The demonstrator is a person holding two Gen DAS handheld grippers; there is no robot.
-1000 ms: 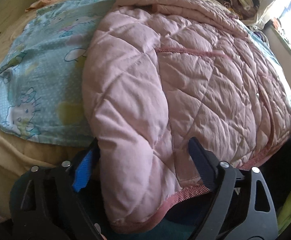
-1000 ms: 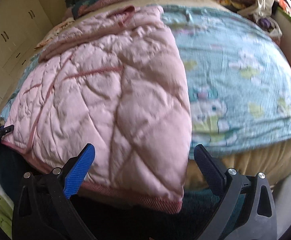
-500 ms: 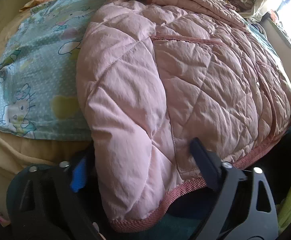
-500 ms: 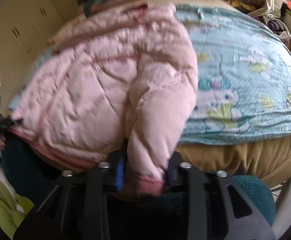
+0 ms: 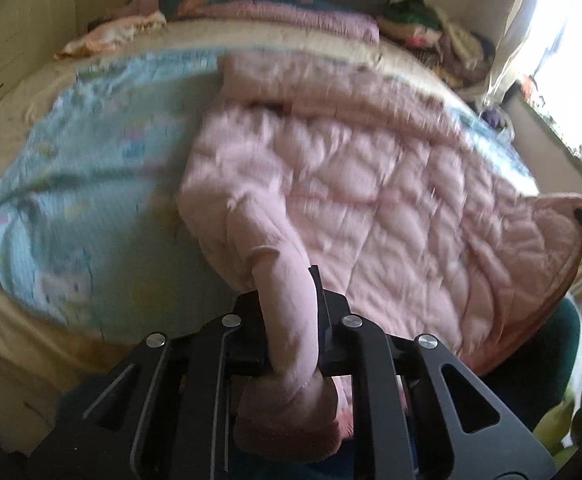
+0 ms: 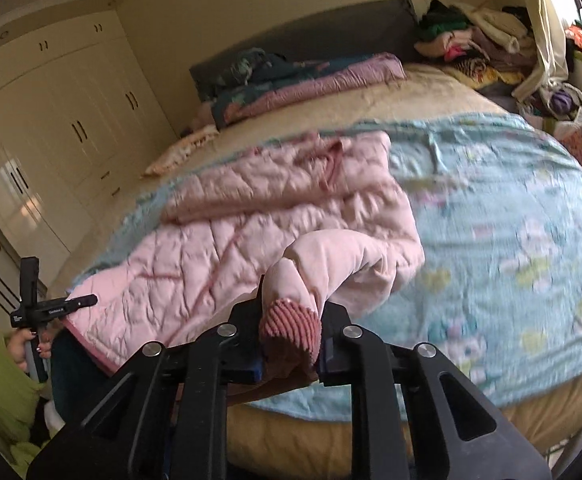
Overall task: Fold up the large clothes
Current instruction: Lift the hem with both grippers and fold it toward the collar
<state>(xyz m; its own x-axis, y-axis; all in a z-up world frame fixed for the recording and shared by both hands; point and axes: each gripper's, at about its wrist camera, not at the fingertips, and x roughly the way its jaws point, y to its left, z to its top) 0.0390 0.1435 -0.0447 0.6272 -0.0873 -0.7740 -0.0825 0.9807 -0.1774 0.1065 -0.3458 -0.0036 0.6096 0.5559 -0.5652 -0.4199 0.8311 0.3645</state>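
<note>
I have the left gripper [image 5: 287, 320] and the right gripper [image 6: 291, 320] each just closed, clamped on a hem corner of the pale pink quilted puffer jacket [image 5: 371, 200], lifting its bottom edge off the blue cartoon-print bedsheet [image 6: 511, 220] for folding. No writing reads clearly.

Motion blur smears the blue sheet's [image 5: 91, 184] printed figures beyond telling.

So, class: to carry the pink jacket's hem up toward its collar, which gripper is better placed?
Neither alone. The left gripper and right gripper are each clamped on a hem corner of the pink jacket, so both should move together.
</note>
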